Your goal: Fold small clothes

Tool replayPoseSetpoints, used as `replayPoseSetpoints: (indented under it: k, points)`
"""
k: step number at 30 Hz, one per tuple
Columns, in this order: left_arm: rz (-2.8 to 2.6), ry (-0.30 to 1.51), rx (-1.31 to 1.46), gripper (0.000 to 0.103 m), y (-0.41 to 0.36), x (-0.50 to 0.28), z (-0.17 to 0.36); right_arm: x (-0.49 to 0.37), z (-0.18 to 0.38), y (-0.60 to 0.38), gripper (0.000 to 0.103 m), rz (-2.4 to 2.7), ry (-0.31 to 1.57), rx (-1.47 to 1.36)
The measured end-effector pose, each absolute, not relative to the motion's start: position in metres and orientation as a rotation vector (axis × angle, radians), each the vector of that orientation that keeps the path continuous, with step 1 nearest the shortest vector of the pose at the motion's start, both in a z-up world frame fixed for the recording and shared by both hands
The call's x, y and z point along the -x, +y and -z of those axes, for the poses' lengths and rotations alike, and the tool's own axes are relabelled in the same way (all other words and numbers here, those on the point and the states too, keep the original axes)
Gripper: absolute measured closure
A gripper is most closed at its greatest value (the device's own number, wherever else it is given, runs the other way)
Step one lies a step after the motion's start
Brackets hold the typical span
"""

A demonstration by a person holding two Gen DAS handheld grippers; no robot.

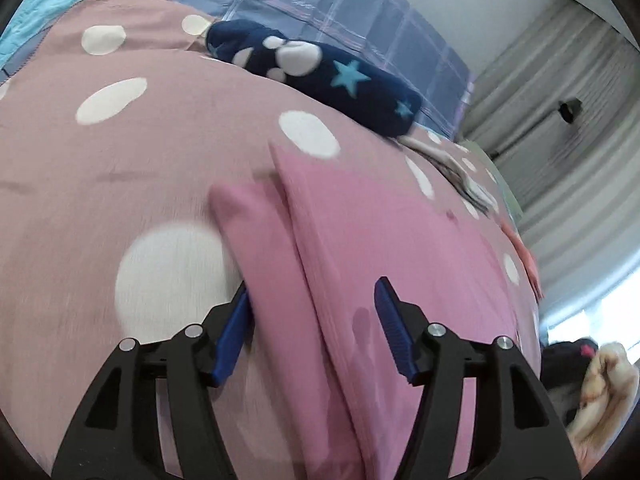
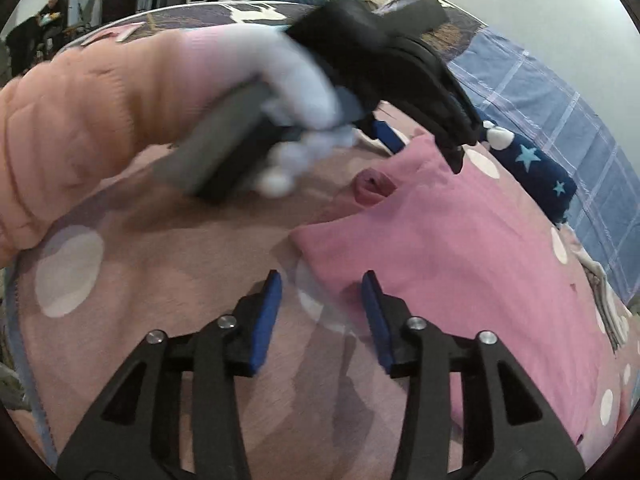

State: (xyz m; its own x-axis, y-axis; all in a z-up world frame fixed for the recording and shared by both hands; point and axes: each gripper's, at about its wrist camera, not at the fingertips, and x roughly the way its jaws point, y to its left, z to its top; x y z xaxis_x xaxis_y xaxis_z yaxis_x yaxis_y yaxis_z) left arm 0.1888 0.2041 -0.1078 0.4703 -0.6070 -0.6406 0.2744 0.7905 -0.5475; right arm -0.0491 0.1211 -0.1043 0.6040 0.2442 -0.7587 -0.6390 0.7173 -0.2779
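Note:
A folded pink garment lies on a dusty-pink bedspread with white dots. My left gripper is open and straddles the garment's near end; its left pad rests against the folded edge, the right pad stands clear. In the right wrist view the same garment spreads to the right, with a rolled fold at its far edge. My right gripper is open over the garment's near corner, pads apart from the cloth. The left gripper shows blurred at the garment's far end, held by a white-gloved hand.
A navy fleece item with stars and paw prints lies at the bed's far side beside a blue plaid sheet. A peach sleeve crosses the left. Grey curtains hang beyond the bed. Another person sits far off.

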Motion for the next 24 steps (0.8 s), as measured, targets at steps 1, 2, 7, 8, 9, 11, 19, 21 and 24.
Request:
replayPoseSetpoints:
  k: [1, 2, 7, 8, 9, 11, 19, 21, 24]
  points:
    - [0.553, 0.929, 0.422, 0.042, 0.205, -0.196, 0.11, 0.046, 0.106, 0.122, 0.058, -0.541, 0.77, 0.558]
    - [0.552, 0.916, 0.459, 0.046, 0.206, -0.206, 0.111, 0.045, 0.107, 0.122, 0.058, -0.537, 0.771, 0.548]
    - [0.588, 0.895, 0.684, 0.094, 0.228, -0.227, 0.135, 0.045, 0.11, 0.125, 0.063, -0.539, 0.76, 0.536]
    - [0.59, 0.882, 0.714, 0.095, 0.232, -0.226, 0.137, 0.043, 0.11, 0.126, 0.073, -0.554, 0.758, 0.539]
    - [0.584, 0.861, 0.744, 0.095, 0.237, -0.224, 0.137, 0.047, 0.11, 0.129, 0.077, -0.555, 0.744, 0.561]
    - [0.57, 0.836, 0.792, 0.096, 0.246, -0.222, 0.139, 0.052, 0.112, 0.134, 0.08, -0.541, 0.715, 0.609]
    - [0.706, 0.832, 0.736, 0.067, 0.235, -0.214, 0.13, 0.049, 0.087, 0.099, 0.065, -0.476, 0.712, 0.52]
    - [0.756, 0.844, 0.69, 0.06, 0.227, -0.212, 0.127, 0.049, 0.09, 0.096, 0.059, -0.495, 0.746, 0.542]
    - [0.787, 0.86, 0.62, 0.054, 0.217, -0.208, 0.123, 0.049, 0.1, 0.101, 0.055, -0.492, 0.766, 0.596]
